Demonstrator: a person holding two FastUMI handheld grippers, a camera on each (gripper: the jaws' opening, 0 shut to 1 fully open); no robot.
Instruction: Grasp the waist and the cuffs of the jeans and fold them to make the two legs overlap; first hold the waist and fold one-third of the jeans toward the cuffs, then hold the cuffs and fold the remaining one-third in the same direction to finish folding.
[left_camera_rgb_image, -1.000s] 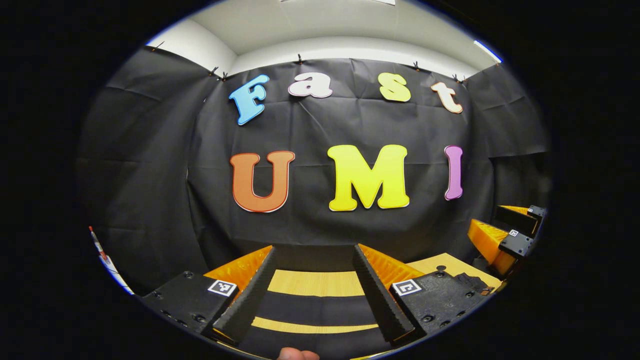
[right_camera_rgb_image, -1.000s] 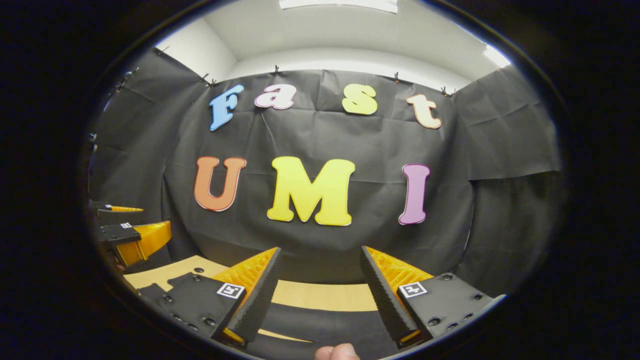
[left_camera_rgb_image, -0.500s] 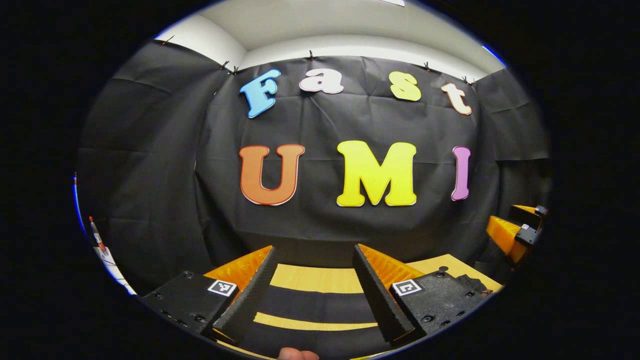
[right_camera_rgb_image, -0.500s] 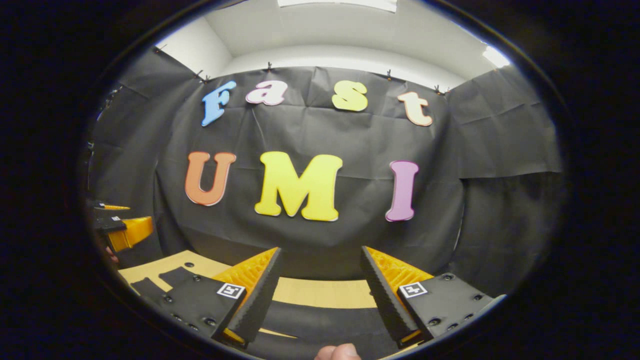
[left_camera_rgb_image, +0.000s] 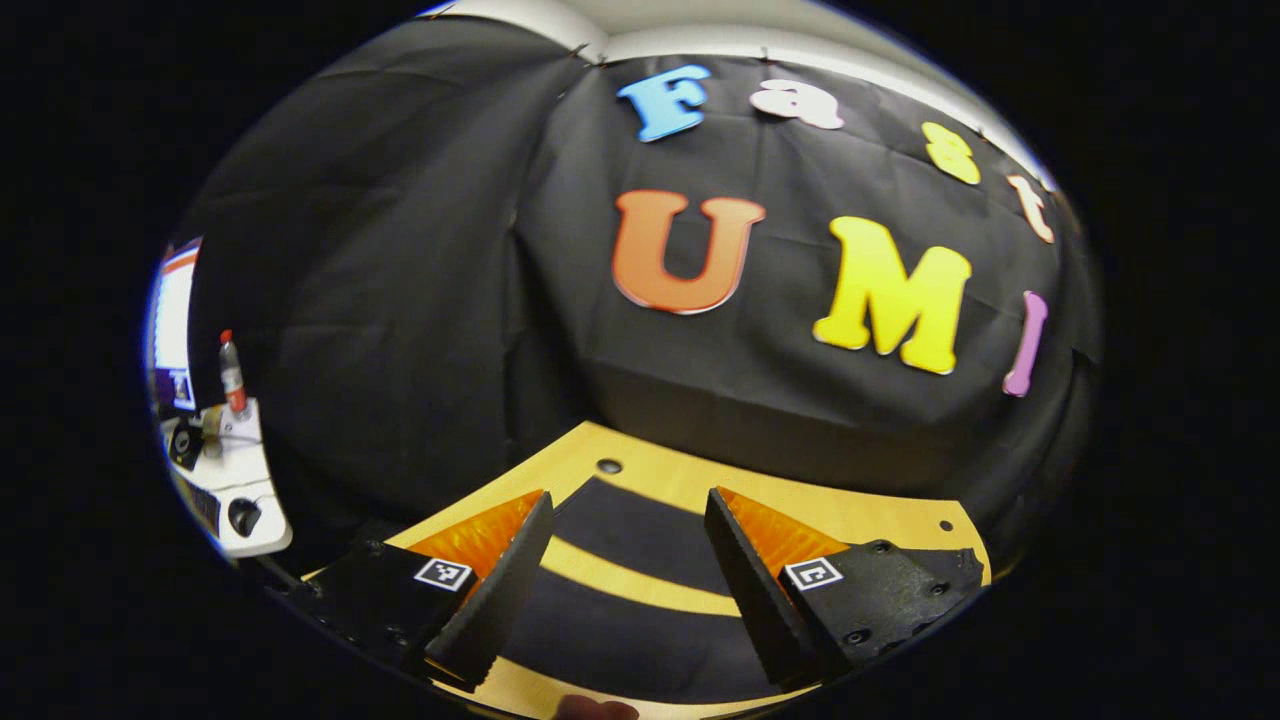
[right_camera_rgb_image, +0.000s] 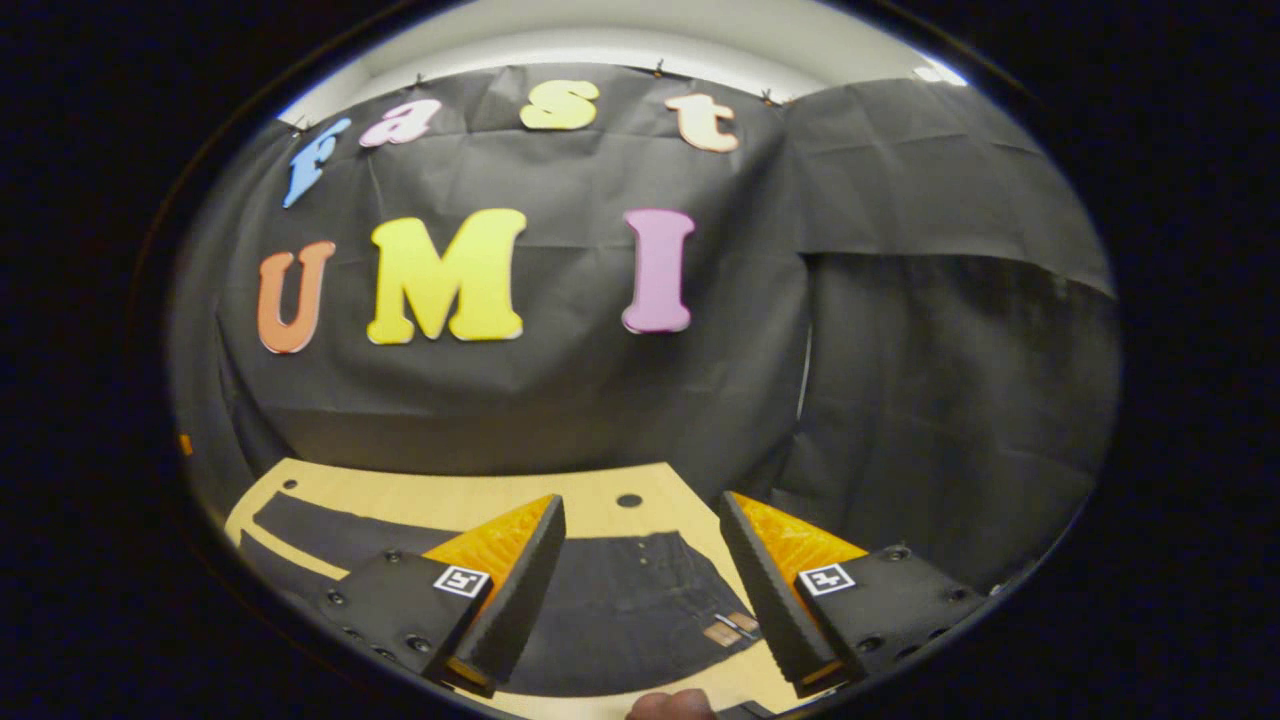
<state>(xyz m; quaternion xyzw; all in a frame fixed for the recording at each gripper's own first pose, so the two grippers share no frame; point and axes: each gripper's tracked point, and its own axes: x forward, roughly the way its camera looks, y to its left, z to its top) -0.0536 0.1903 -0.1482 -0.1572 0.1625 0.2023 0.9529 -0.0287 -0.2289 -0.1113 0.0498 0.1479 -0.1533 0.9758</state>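
Dark jeans lie flat on a light wooden table. In the left gripper view their two legs run apart with a strip of wood between them, and my left gripper hangs open above them with nothing between its fingers. In the right gripper view the jeans' waist with buttons and a small patch lies below and between the fingers of my right gripper, which is open and holds nothing. The legs stretch off to the left.
The wooden table has a small hole near its far edge and ends against the black cloth wall. At the far left of the left gripper view stands a white side surface with a small bottle.
Both grippers have tilted downward and swung outward, the left toward the legs, the right toward the waist. The jeans and table now take up more of each view. Both stay open.
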